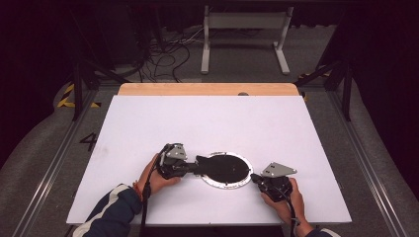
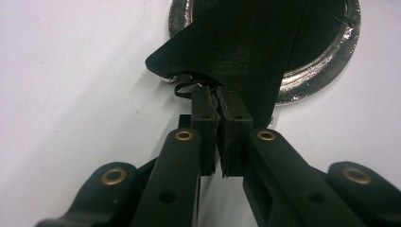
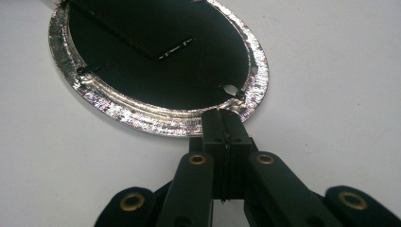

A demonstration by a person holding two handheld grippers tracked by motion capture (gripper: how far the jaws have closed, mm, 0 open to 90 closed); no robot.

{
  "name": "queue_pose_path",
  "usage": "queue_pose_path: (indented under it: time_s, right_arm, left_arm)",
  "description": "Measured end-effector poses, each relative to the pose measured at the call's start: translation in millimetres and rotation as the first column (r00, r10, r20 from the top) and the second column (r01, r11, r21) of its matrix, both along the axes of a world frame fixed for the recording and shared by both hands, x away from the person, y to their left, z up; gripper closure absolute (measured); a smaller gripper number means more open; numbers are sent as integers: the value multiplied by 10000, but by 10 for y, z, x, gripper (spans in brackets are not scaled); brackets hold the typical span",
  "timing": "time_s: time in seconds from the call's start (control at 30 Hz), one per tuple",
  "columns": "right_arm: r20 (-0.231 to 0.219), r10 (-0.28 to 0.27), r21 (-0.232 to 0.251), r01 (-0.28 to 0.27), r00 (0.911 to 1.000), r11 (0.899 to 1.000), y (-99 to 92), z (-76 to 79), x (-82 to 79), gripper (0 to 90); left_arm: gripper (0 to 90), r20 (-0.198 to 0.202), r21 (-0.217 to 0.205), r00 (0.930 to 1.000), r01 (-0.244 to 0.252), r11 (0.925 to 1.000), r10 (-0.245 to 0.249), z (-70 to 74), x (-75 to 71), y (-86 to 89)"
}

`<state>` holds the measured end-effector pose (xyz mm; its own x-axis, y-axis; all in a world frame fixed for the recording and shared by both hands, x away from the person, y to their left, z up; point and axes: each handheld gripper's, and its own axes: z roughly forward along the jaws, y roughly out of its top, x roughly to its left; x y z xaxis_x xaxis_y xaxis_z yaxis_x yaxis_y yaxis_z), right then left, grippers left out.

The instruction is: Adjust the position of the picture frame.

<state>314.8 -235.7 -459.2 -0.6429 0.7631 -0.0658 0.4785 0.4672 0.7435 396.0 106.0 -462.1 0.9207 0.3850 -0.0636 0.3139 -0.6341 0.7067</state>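
Setting: we work at a white table, a gripper in each hand, both meeting at 1 shallow foil tray.

Tray: it lies flat near the table's front edge, between our 2 hands, its crinkled silver rim ringing a black inside.

Left gripper: our jaws are pressed together on the edge of a black sheet that juts over the tray's left rim.

Right gripper: our jaws are fully closed, pinching the tray's rim at its right side.
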Motion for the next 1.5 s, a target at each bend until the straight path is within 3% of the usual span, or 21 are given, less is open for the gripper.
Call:
queue_pose_path:
  time_s: [0.1, 0.3, 0.43, 0.53, 0.67, 0.83, 1.0, 1.43, 1.5]
  right_arm:
    - [-232, 329, -74, -331, 9992, 9994, 16, 20, -37, 900]
    - [-372, 836, -13, -837, 9958, 9965, 128, 18, -122, 900]
    - [-422, 956, 71, -954, 9945, 9954, 168, 17, -110, 900]
    - [-331, 901, -109, -905, 9954, 9958, 196, 20, -103, 900]
    - [-328, 742, 7, -742, 9967, 9972, 187, 14, -38, 900]
    - [-320, 616, 12, -615, 9976, 9981, 192, 15, 14, 900]
    - [-429, 538, 17, -538, 9976, 9986, 183, 26, 81, 900]
    - [-472, -95, 203, 105, 9988, 9997, 183, 26, 419, 900]
    - [-440, -156, 189, 165, 9989, 9997, 194, 26, 486, 900]
  left_arm:
    - [861, 233, 262, 9997, 44, 9996, -50, 14, -26, -15]
    - [855, 37, 152, 10000, -37, 9999, 37, 9, -43, 3]
    - [880, 137, 295, 9999, 23, 9996, -27, 18, -72, 1]
    - [890, -43, 115, 10000, -14, 9999, 15, 8, -82, 20]
    - [893, -205, -84, 9997, -91, 9999, 89, -7, -96, 45]
    - [900, -166, -151, 9997, -204, 9997, 202, -15, -129, 47]
    - [900, 37, 78, 9997, -229, 9997, 228, -2, -181, 23]
    - [900, -80, 6, 10000, 55, 10000, -55, -8, -219, 8]
    - [900, 83, 236, 9998, 175, 9996, -177, 7, -271, -28]
